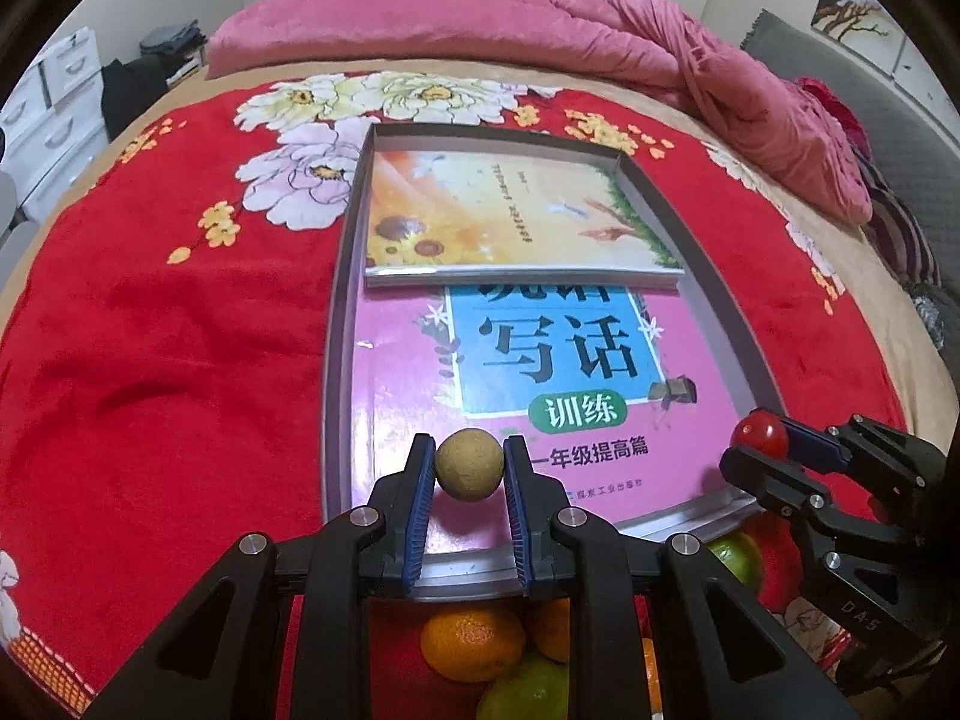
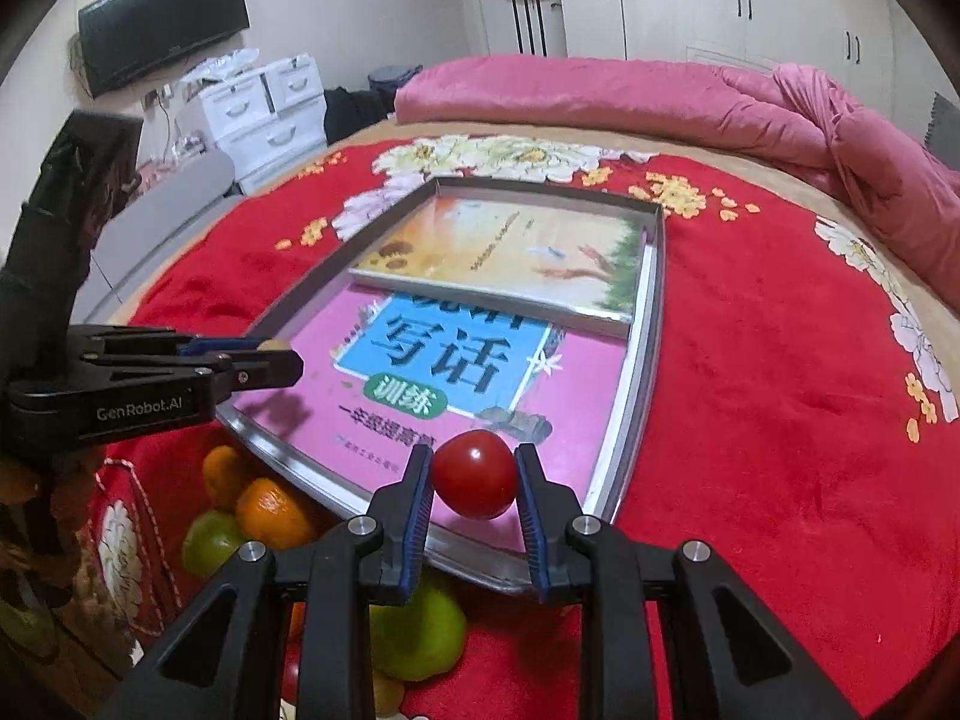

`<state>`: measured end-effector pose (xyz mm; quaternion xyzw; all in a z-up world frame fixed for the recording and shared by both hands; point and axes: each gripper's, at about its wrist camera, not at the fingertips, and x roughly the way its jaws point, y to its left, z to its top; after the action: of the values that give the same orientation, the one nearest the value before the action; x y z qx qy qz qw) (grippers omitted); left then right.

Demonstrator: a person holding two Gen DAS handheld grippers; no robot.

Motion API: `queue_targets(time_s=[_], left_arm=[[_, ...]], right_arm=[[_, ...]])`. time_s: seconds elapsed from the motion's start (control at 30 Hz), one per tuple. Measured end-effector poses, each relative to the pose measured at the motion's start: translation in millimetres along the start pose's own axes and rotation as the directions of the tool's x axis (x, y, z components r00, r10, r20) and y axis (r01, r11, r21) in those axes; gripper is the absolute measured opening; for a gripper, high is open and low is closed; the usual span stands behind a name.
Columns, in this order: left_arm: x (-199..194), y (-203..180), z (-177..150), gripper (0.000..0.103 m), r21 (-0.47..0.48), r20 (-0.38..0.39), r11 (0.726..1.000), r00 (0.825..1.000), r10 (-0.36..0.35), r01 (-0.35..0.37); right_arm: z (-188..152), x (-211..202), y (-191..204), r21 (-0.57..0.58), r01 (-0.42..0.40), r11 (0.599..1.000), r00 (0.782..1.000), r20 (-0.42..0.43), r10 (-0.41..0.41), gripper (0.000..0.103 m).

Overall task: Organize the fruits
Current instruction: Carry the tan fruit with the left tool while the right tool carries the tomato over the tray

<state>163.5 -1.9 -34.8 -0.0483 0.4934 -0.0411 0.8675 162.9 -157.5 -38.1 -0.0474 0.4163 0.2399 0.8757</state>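
1. Holding a small tan fruit (image 1: 468,464), the left gripper (image 1: 468,468) has its jaws clamped across its middle, above the tray (image 1: 342,276).
2. Right gripper (image 2: 474,474) jaws are clamped on a tomato (image 2: 475,473) at its widest girth.
3. Both look light; the tomato's glossy skin seems slippery and bruisable, so gentle pressure suits.
4. Oranges (image 1: 471,639) lie below the jaws.

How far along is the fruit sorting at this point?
Done: nothing; the tray holds only books. In hand: left hand-held gripper grips a brown fruit, right hand-held gripper a tomato, both over the tray. Left: oranges and green fruits beside it.
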Motion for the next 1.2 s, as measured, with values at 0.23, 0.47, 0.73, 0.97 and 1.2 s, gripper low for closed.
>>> queue_targets(time_s=[0.23, 0.47, 0.73, 0.97, 1.2], left_arm=[[6.4, 1.1, -5.3, 0.023, 0.009, -0.021, 1.000, 1.000, 0.006, -0.006], [9.0, 3.9, -9.8, 0.023, 0.007, -0.029, 1.000, 1.000, -0.002, 0.002], [7.7, 5.0, -10.2, 0.023, 0.001, -0.025, 1.000, 1.000, -0.012, 0.012], [7.5, 4.6, -10.3, 0.023, 0.000, -0.023, 1.000, 1.000, -0.018, 0.018], [3.9, 5.4, -11.3, 0.028, -0.011, -0.017, 0.999, 0.999, -0.034, 0.034]], right_arm=[[-2.5, 3.6, -1.5, 0.003, 0.012, 1.000, 1.000, -0.021, -0.012, 0.028], [-6.0, 9.7, -5.7, 0.019, 0.031, 0.999, 0.998, -0.050, -0.030, 0.028], [-6.8, 9.7, -9.7, 0.038, 0.033, 0.999, 0.998, -0.046, -0.031, 0.028], [-6.9, 8.4, -10.6, 0.054, 0.005, 0.999, 0.999, -0.037, -0.003, 0.033], [-5.3, 2.4, -7.6, 0.044, -0.002, 0.999, 1.000, -0.008, 0.002, 0.047]])
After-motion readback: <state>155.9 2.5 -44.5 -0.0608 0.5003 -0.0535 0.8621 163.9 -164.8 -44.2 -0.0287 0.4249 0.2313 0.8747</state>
